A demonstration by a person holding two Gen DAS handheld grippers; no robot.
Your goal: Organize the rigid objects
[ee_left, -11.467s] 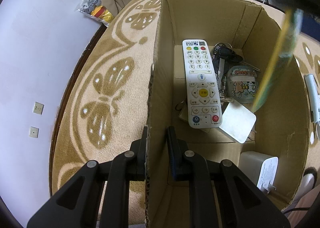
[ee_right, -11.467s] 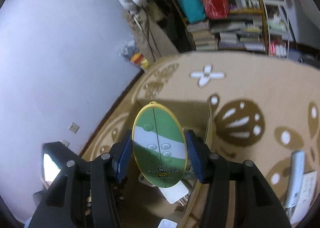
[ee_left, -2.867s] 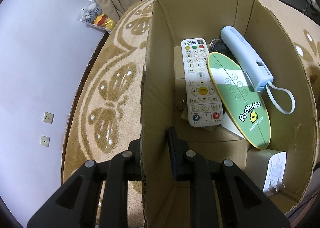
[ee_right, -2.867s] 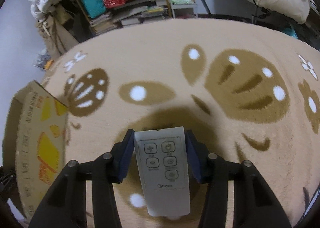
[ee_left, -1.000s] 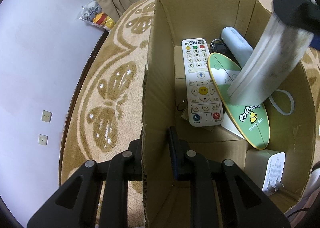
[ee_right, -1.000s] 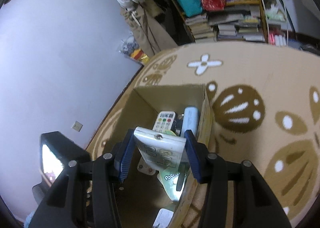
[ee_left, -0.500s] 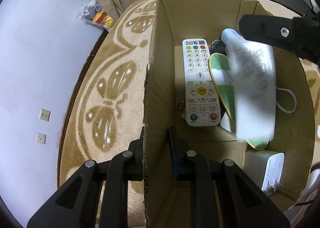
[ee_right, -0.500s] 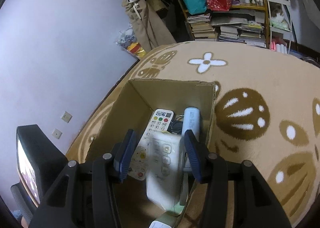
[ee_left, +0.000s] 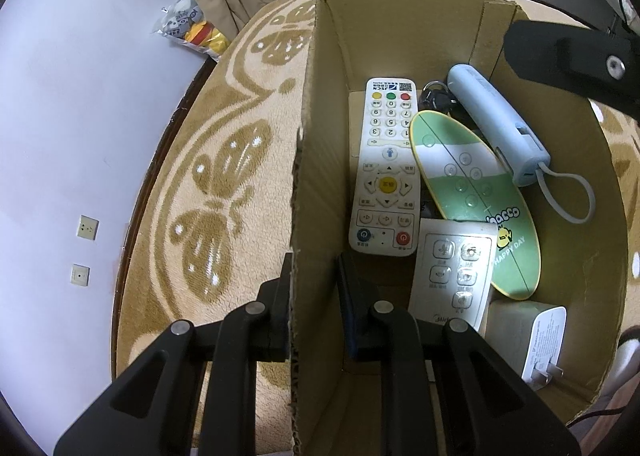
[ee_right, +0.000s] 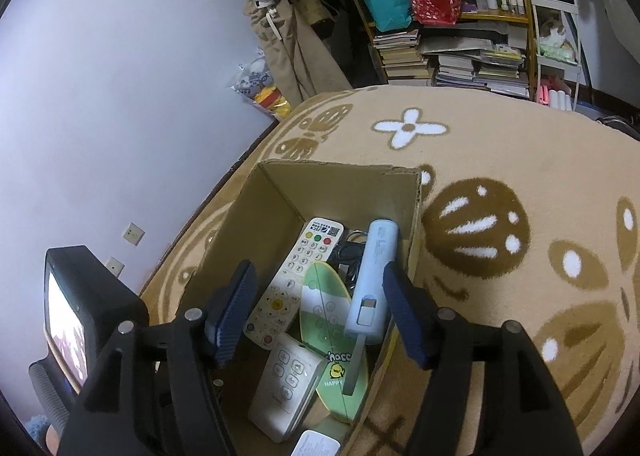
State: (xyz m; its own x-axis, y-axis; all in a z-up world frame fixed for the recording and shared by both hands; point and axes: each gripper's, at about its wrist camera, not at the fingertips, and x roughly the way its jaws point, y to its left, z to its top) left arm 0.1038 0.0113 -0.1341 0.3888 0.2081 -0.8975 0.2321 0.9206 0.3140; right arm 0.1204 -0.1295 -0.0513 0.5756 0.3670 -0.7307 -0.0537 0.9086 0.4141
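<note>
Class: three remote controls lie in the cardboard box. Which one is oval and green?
The oval green-and-white remote with the yellow rim, lying between the long white numbered remote and the pale blue cylindrical device. The other two remotes are white and rectangular.

My green oval remote (ee_left: 476,196) hides most of the keys (ee_left: 434,94); my white charger (ee_right: 316,444) is cut off by the frame's edge.
</note>
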